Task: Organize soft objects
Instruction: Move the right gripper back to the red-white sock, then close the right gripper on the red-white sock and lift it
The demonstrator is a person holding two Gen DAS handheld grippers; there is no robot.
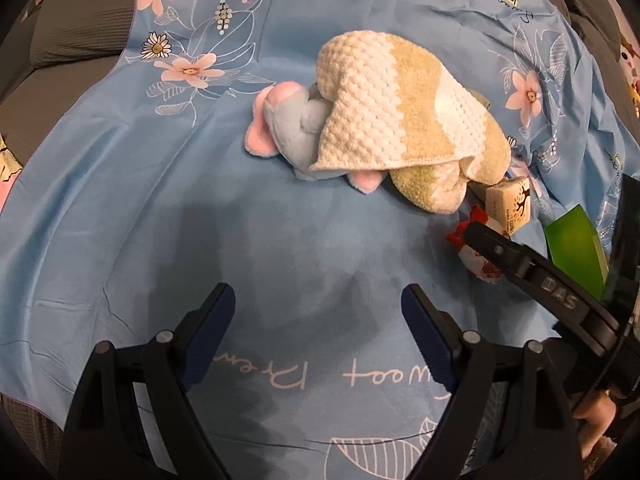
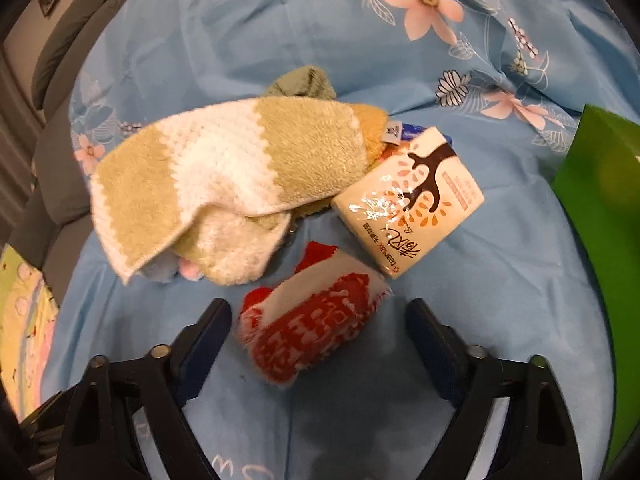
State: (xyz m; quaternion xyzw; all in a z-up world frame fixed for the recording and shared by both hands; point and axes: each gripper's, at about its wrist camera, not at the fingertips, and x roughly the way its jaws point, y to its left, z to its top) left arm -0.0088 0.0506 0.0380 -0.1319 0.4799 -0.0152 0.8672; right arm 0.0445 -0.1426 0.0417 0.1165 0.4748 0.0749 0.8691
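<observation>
The left tongs gape wide over bare blue floral sheet, gripping nothing. At their twelve o'clock a yellow-and-white towel drapes a blue-and-pink plush toy. The right tongs stand open around a red-and-white pouch, pads apart from it; a tissue pack lies at one o'clock.
</observation>
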